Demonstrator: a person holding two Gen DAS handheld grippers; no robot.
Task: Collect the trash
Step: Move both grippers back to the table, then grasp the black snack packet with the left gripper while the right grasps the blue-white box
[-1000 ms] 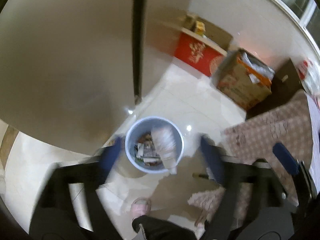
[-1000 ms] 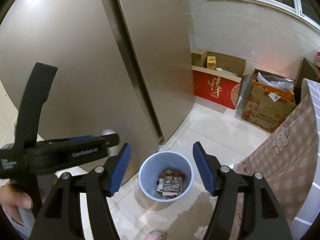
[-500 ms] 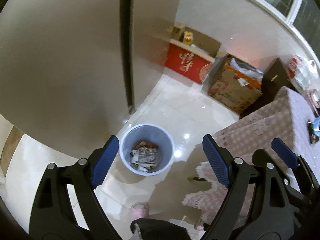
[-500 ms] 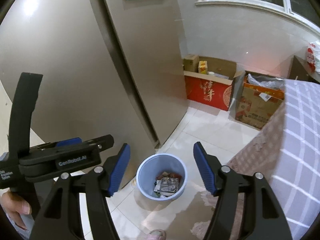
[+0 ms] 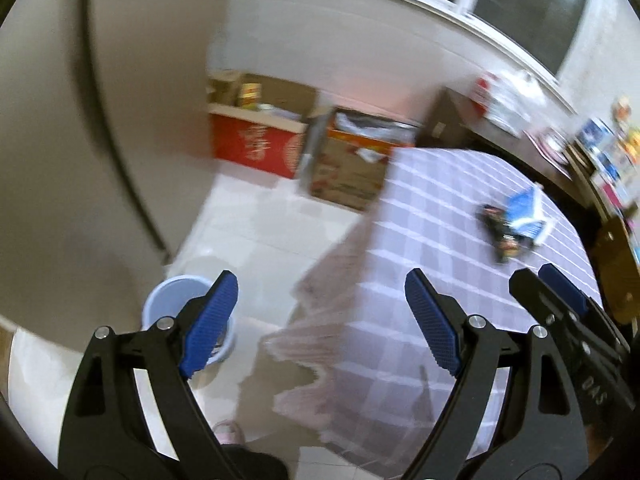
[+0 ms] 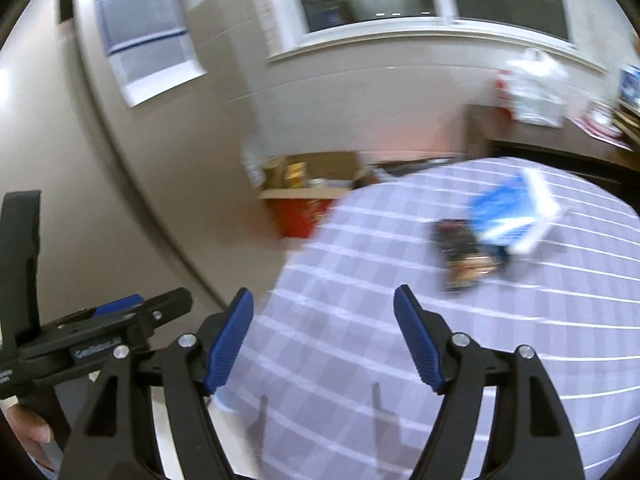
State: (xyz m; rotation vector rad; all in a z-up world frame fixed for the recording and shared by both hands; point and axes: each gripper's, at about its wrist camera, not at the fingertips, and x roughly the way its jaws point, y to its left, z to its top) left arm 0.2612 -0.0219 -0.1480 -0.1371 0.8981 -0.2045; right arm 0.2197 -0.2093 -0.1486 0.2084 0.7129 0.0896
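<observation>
A pale blue trash bin [image 5: 168, 292] stands on the floor at lower left in the left wrist view, partly behind my left finger. On the lilac checked tablecloth [image 5: 440, 216] lie a blue and white wrapper [image 5: 528, 208] and a dark snack wrapper [image 5: 500, 232]; both show blurred in the right wrist view, blue one [image 6: 512, 212], dark one [image 6: 464, 252]. My left gripper [image 5: 320, 320] is open and empty over the table's edge. My right gripper [image 6: 324, 340] is open and empty above the tablecloth [image 6: 360, 360], short of the wrappers.
A tall beige fridge [image 5: 60, 140] stands at left. A red carton [image 5: 256, 148] and a cardboard box [image 5: 352, 160] sit on the floor by the far wall. A dark sideboard [image 6: 560, 152] with bags is behind the table. A slippered foot [image 5: 228, 428] is below.
Both grippers have swung up and to the right, away from the bin and over the table. The bin slid to lower left; the wrappers came into view. Both stay open.
</observation>
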